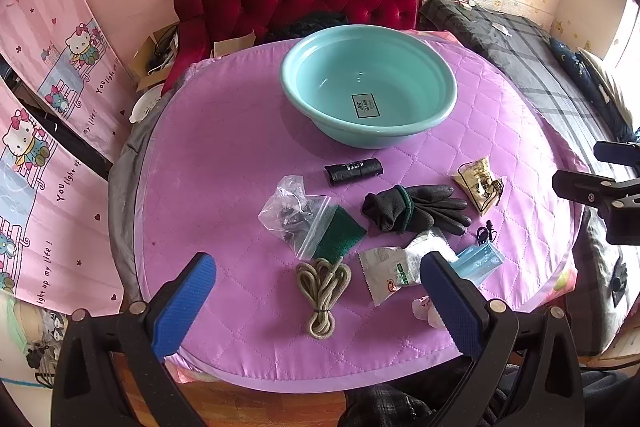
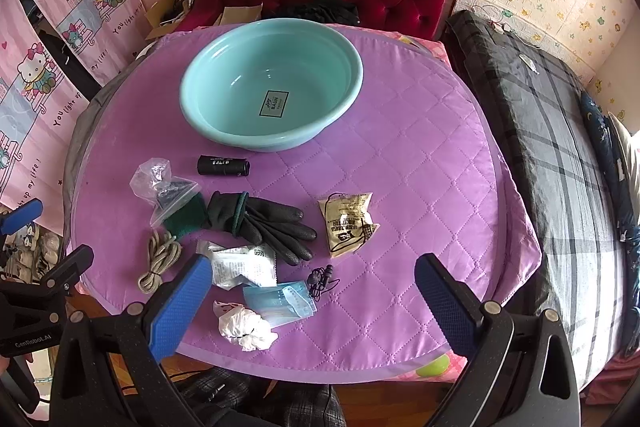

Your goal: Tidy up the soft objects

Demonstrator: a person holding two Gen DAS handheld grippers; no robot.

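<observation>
Both tongs, left tongs (image 1: 318, 301) and right tongs (image 2: 314, 301), gape wide, holding nothing. Pinch the black knit gloves (image 2: 260, 223) in the middle, then drop them softly into the round teal plastic basin (image 2: 224, 135).

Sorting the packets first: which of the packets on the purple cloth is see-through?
The clear zip bag at the left of the pile, lying partly over the green pad. The white sachet and tan packet are opaque and printed.

teal basin (image 2: 272, 91): upright, empty, far side of counter | black gloves (image 2: 264, 223): lying flat, centre | beige cord (image 2: 158, 259): coiled, near-left | blue face mask (image 2: 280, 301): flat, near edge | white crumpled tissue (image 2: 246, 325): just beside mask | green cloth (image 2: 185, 221): touching gloves
</observation>
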